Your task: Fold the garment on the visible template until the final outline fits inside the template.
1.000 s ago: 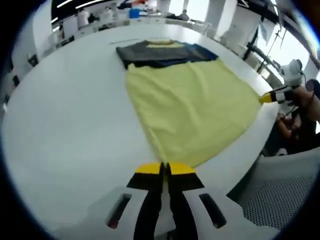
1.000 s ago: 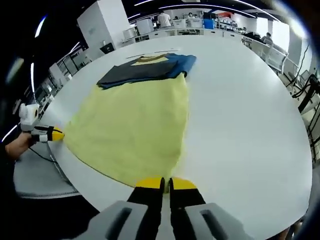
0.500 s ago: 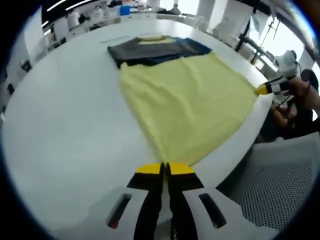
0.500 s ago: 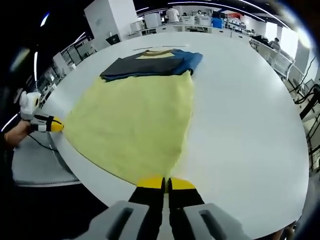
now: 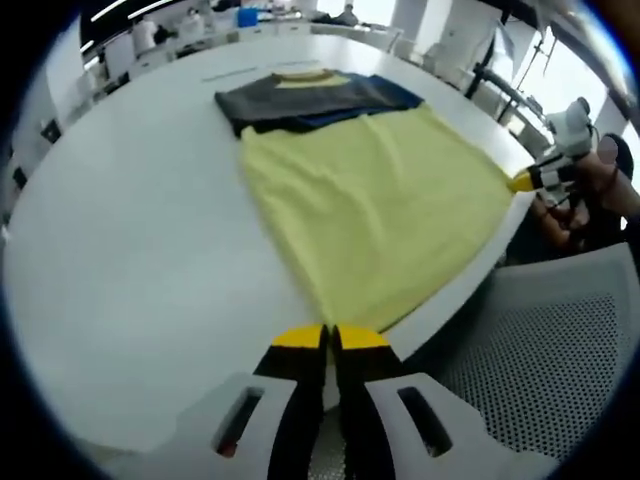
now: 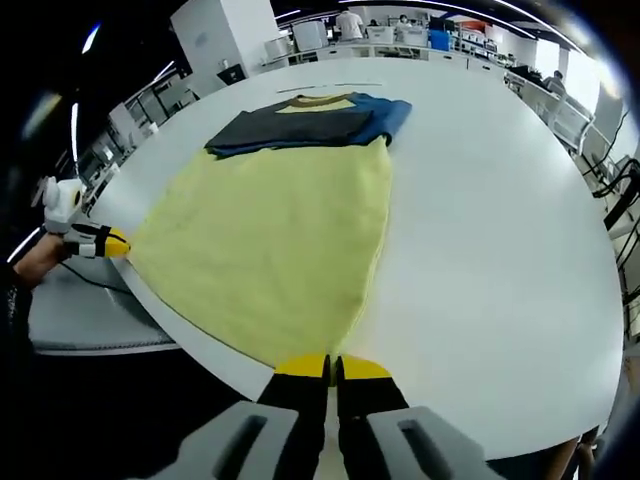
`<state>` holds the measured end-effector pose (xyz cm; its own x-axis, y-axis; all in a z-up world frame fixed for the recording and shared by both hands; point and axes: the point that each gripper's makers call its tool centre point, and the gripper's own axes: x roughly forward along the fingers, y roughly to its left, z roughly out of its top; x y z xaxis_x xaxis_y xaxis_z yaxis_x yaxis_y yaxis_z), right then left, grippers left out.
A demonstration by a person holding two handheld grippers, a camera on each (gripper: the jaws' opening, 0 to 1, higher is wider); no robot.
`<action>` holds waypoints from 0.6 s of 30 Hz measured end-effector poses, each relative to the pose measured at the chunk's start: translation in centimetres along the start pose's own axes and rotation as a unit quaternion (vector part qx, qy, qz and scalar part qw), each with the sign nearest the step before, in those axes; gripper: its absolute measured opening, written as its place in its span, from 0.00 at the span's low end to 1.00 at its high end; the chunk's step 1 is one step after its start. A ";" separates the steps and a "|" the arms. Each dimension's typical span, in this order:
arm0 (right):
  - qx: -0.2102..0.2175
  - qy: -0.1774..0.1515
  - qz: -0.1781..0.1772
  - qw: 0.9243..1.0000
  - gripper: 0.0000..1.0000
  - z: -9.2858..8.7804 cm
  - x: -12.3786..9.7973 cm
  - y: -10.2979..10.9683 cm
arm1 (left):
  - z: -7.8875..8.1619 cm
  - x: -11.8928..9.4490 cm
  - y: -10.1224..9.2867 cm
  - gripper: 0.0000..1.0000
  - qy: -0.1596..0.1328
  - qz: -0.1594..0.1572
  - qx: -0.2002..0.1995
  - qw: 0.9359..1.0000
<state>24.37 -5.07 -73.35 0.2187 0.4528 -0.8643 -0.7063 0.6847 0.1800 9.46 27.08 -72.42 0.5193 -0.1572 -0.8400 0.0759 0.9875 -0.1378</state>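
Spreading across a large white tabletop (image 5: 120, 230) (image 6: 500, 230), one garment (image 5: 370, 210) (image 6: 275, 235) lies flat, its long axis running from the near rim toward the far side. It is mostly pale yellow, with a dark grey and blue band (image 5: 310, 98) (image 6: 310, 122) across the far end, where a yellow collar edge shows. The yellow hem end points toward the near rim, and its two corners are drawn apart along that rim so the hem reads wider than the far end.

Beyond the tabletop edge, a grey mesh chair (image 5: 540, 340) sits in the left gripper view.

Two tongs are at work, one on each hem corner. The left tongs (image 5: 331, 336) have their yellow-tipped black jaws pressed together at the near yellow corner, which meets the tips; the same tongs appear in the right gripper view (image 6: 112, 243) at the other corner, held by a hand (image 6: 45, 255). The right tongs (image 6: 333, 367) likewise have jaws closed together where the yellow fabric reaches the tips, and they appear in the left gripper view (image 5: 528, 180) at the far-right corner. Whether cloth is truly pinched between either pair cannot be told for certain; the fabric ends right at the tips.
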 end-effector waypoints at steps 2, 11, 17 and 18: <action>0.002 0.003 0.002 1.000 0.00 -0.3 -0.1 0.2 | -0.6 -0.1 -0.2 0.00 0.011 -0.009 -0.006 1.000; 0.004 0.013 0.009 1.000 0.00 -1.3 -0.4 1.2 | -1.2 -0.7 -0.2 0.00 0.022 -0.012 0.003 1.000; 0.003 0.018 0.011 1.000 0.00 -1.8 -0.6 1.4 | -1.4 -1.0 -0.4 0.00 0.029 -0.014 0.009 0.999; 0.002 0.018 0.011 1.000 0.00 -1.8 -0.7 1.4 | -1.5 -1.0 -0.4 0.00 0.030 -0.014 0.008 0.999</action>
<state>22.00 -5.46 -73.39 0.1785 0.4478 -0.8762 -0.7074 0.6773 0.2020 7.61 26.81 -72.26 0.4647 -0.1848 -0.8660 0.1042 0.9826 -0.1538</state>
